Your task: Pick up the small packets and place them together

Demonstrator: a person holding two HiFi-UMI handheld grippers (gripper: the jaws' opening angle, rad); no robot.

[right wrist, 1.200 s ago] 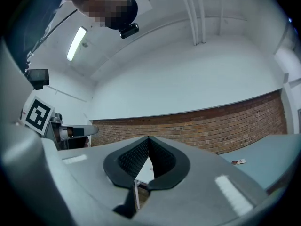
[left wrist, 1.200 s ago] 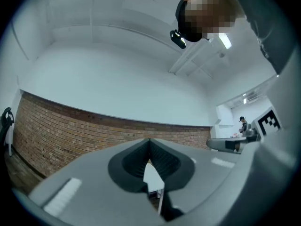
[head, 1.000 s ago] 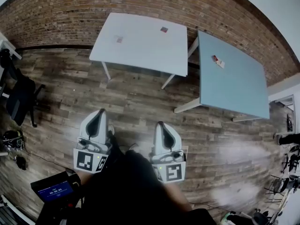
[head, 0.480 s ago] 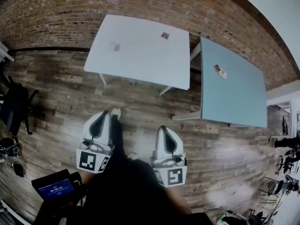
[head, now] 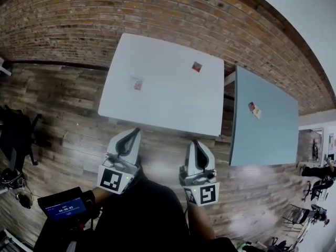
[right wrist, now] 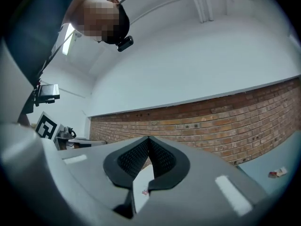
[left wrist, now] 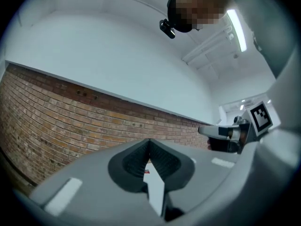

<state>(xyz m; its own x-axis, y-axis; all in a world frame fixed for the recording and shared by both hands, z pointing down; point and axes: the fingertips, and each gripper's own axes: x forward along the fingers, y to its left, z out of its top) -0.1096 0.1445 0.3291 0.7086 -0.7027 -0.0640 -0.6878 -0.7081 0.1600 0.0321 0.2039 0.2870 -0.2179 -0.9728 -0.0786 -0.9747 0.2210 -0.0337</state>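
Observation:
Two small packets lie on the white table (head: 168, 96): a pale one (head: 137, 83) at its left and a red one (head: 197, 66) near its far right. Two more packets (head: 255, 109) lie together on the blue-grey table (head: 262, 135) to the right. My left gripper (head: 136, 132) and right gripper (head: 195, 142) are held level just short of the white table's near edge, both shut and empty. In the left gripper view the shut jaws (left wrist: 149, 141) point at the brick wall. Below the shut right jaws (right wrist: 148, 138) a packet (right wrist: 145, 191) shows.
A brick wall (head: 105, 20) runs behind both tables. The floor is wood planks (head: 58, 104). A black office chair (head: 16, 135) stands at the far left, and a device with a blue screen (head: 63, 210) sits at the lower left. Equipment clutters the lower right corner.
The view and both grippers have advanced toward the tables, which now look larger and nearer. Both grippers stay shut and empty, now close to the white table's front edge.

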